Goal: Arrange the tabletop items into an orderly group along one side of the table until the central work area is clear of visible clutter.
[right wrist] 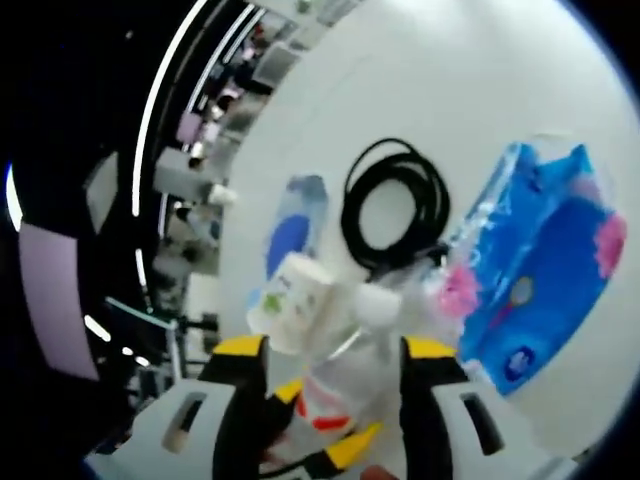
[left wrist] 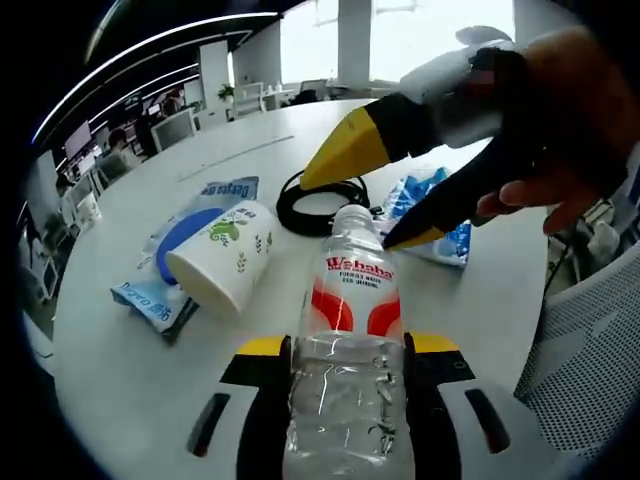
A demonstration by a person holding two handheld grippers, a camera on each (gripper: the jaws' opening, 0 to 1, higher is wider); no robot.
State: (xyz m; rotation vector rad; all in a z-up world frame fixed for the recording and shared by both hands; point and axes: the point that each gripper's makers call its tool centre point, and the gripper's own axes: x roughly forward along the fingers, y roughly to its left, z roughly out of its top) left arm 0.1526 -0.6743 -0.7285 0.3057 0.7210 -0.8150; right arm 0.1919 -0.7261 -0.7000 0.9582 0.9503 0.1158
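Bottle (left wrist: pixel 350 340) of clear water is clamped between the left gripper's (left wrist: pixel 348 350) jaws above the white table (left wrist: pixel 120 400). The right gripper (left wrist: pixel 385 195) is spread wide around its cap. Paper cup (left wrist: pixel 222 255), black cable coil (left wrist: pixel 318 205) and blue tissue packs (right wrist: pixel 540 290) lie near.

Clear water bottle (left wrist: pixel 350 350), paper cup (left wrist: pixel 222 255), cable coil (left wrist: pixel 320 203)

bottle (left wrist: pixel 349 340) before cable coil (left wrist: pixel 320 208) — cup (left wrist: pixel 222 256) left, on wipes pack (left wrist: pixel 175 262) | tissue pack (left wrist: pixel 430 215) right
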